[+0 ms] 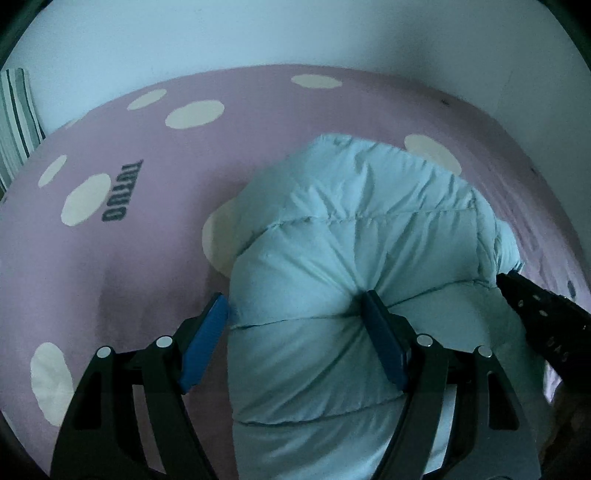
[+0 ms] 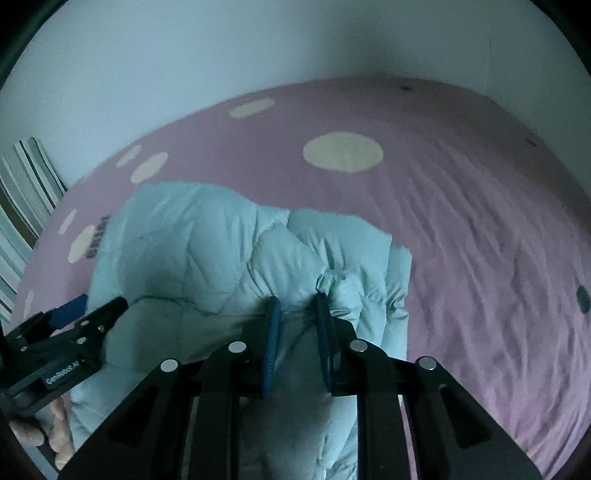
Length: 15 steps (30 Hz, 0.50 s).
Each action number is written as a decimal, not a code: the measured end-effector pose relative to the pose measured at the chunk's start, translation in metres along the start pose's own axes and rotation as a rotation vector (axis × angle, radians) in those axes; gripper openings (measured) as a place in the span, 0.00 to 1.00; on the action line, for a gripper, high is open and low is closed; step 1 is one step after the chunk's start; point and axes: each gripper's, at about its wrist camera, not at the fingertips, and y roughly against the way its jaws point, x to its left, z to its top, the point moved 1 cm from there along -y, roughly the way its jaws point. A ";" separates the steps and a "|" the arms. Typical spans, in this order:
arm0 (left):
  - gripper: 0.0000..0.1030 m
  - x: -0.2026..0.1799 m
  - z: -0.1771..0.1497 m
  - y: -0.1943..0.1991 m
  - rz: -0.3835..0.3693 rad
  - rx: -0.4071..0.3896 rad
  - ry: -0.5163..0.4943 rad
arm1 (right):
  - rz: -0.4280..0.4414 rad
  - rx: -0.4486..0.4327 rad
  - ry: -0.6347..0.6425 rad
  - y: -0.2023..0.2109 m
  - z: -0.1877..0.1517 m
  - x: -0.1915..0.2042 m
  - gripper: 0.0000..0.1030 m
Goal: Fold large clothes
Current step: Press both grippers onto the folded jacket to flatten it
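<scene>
A puffy light-blue quilted jacket [image 1: 354,229] lies bunched on the pink bed sheet [image 1: 147,280]. My left gripper [image 1: 295,295] stands wide, and a thick roll of the jacket fills the gap. Its right pad [image 1: 382,332] digs a dimple into the fabric, while the left pad [image 1: 207,332] sits against the jacket's left edge. My right gripper [image 2: 297,297] is nearly closed, pinching a fold of the same jacket [image 2: 192,243] beside a gathered cuff [image 2: 332,280]. The left gripper [image 2: 96,310] also shows at the lower left of the right wrist view.
The sheet [image 2: 480,258] has cream dots and is wrinkled on the right. A striped pillow [image 1: 16,118] leans at the far left against a white wall [image 1: 295,33]. A person's hand [image 2: 55,439] holds the left gripper.
</scene>
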 end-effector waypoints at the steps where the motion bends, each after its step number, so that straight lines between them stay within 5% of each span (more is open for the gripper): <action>1: 0.73 0.000 0.000 -0.003 0.000 0.005 0.006 | -0.001 0.008 0.004 -0.005 -0.002 -0.001 0.19; 15: 0.73 -0.010 -0.006 -0.022 0.040 0.018 -0.008 | -0.024 0.048 0.017 -0.033 -0.013 -0.003 0.17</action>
